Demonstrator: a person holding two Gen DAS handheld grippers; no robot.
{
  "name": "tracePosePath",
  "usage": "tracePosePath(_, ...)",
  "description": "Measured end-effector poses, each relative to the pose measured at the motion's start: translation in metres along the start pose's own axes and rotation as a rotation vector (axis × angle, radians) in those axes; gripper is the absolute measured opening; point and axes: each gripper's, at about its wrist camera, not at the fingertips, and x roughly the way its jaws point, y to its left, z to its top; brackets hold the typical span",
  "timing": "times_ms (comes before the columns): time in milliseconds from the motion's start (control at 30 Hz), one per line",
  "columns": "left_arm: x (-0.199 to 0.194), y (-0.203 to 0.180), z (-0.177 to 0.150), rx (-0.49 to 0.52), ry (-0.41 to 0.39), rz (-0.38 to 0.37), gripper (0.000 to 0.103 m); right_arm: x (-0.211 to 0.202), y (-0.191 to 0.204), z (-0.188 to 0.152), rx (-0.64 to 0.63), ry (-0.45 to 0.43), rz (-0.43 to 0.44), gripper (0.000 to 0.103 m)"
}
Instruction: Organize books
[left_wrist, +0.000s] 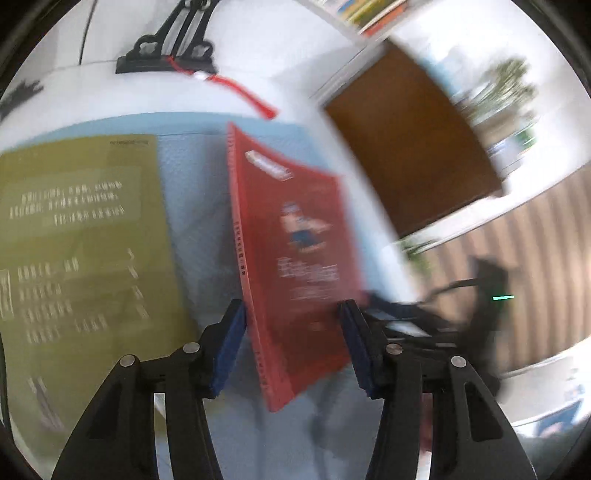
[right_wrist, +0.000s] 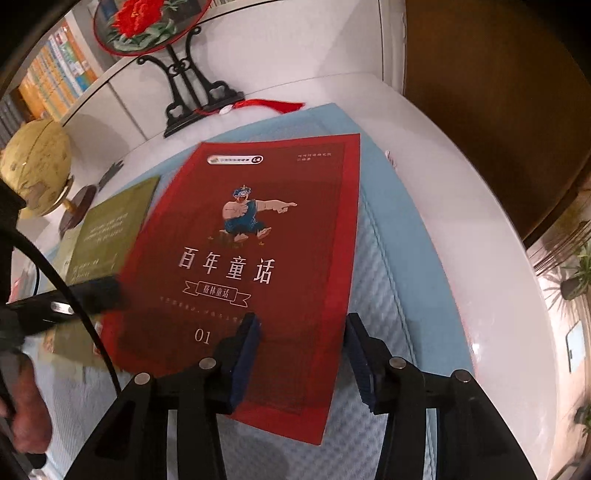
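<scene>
A red book (right_wrist: 258, 229) with a cartoon figure and white characters on its cover lies on a light blue mat (right_wrist: 388, 240). My right gripper (right_wrist: 303, 317) is over its near right corner: the left pad is over the cover, the right pad just off the edge with mat showing between, so it is open. In the blurred left wrist view the red book (left_wrist: 295, 240) looks tilted, spine to the left. Its near corner sits between the parted fingers of my left gripper (left_wrist: 291, 310), open. An olive-green book (left_wrist: 74, 258) lies flat to the left.
A black fan stand (right_wrist: 192, 103) with a red tassel stands behind the mat, a globe (right_wrist: 37, 173) at the left, and shelved books (right_wrist: 55, 74) beyond. A hand (right_wrist: 29, 406) and a cable are at the lower left. A brown door (left_wrist: 406, 147) is to the right.
</scene>
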Motion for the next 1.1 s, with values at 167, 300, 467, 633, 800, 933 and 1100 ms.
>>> tracePosePath(167,-0.020,-0.022,-0.033,0.028,-0.030,0.008,0.040,-0.007,0.006,-0.021,-0.043,0.017,0.081,0.051)
tracePosePath(300,-0.015,-0.005,-0.045,-0.034,-0.033,0.061,0.013,-0.011,0.007,-0.031,-0.020,0.016,0.092,0.054)
tracePosePath(467,0.001,0.009,-0.047,-0.102,-0.030,0.074,0.011,-0.011,0.005,-0.028,0.040,0.033,0.148,0.054)
tracePosePath(633,0.008,0.006,-0.041,-0.168,-0.032,0.000,0.011,-0.013,0.013,-0.029,0.047,0.071,0.198,0.054)
tracePosePath(800,-0.007,0.016,-0.032,-0.325,-0.050,-0.213,0.011,-0.007,-0.020,-0.029,0.278,0.143,0.429,0.071)
tracePosePath(933,-0.003,0.020,-0.027,-0.380,-0.035,-0.262,0.011,0.007,-0.036,-0.035,0.445,0.163,0.617,0.075)
tracePosePath(1100,0.008,0.028,-0.039,-0.457,-0.009,-0.273,0.011,0.023,-0.039,-0.039,0.596,0.134,0.788,0.053)
